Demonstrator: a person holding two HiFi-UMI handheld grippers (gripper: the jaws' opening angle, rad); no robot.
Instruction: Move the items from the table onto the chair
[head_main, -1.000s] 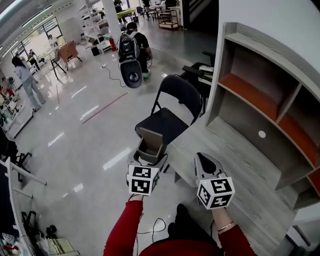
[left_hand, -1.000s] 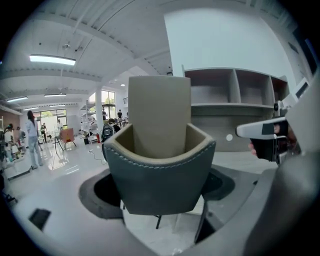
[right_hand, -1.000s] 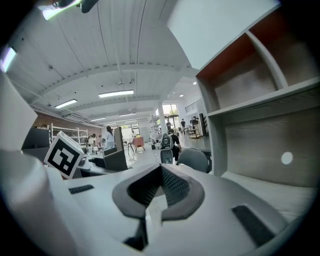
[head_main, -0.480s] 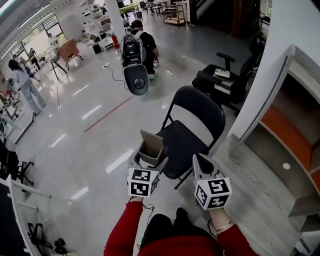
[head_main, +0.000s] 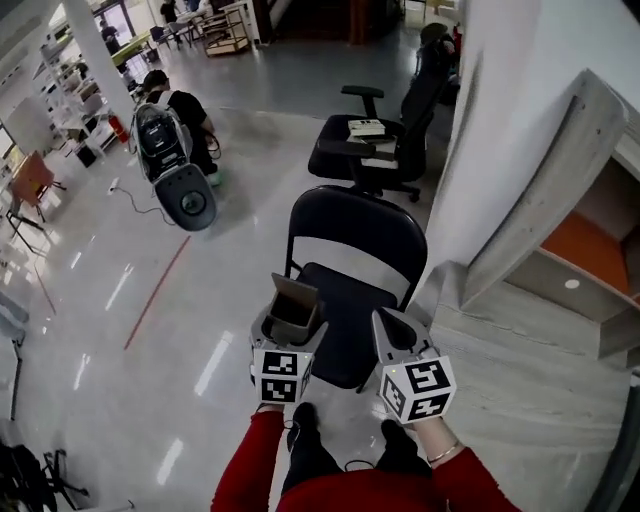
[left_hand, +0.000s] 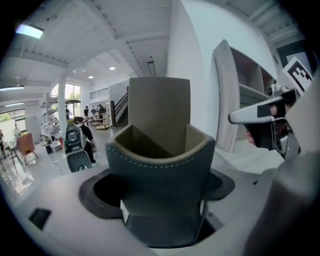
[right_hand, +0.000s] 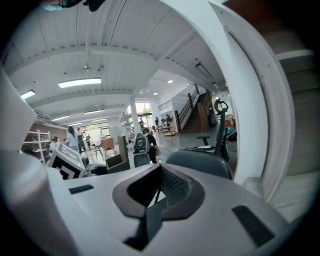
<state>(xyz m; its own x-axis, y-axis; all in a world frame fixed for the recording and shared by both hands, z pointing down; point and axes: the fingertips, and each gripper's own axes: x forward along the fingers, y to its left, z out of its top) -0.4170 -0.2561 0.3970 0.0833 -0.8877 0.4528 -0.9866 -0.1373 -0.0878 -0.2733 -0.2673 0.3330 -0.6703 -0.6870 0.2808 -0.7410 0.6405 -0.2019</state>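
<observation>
Both reach out side by side, tilted slightly down, over the chair (head_main: 355, 215): the left gripper (head_main: 291, 316) has its fingers clamped on an open grey box (left_hand: 160, 150); the right gripper (head_main: 389, 320) has fingers seemingly pressed together, empty.

head view:
- folding chair (head_main: 350, 230), centre: front of the seat and the front legs are hidden behind the left gripper (head_main: 290, 318) and right gripper (head_main: 388, 322).
- cardboard box (head_main: 293, 300): lower part is sunk between the left jaws, bottom unseen.
- table (head_main: 520, 370) and shelf unit (head_main: 580, 245): cut off by the right edge.
- red sleeves (head_main: 245, 462): cut by the bottom edge.
- office chair (head_main: 350, 157), upper centre: things on its seat are too small to name.
- distant figures (head_main: 108, 35), upper left: too small to make out.

left gripper view:
- box's lower half sits behind the near grey pad (left_hand: 160, 175).
- right gripper is cut off at the right edge.

right gripper view:
- only the top of the folding chair's back shows; the rest is behind the gripper body.
</observation>
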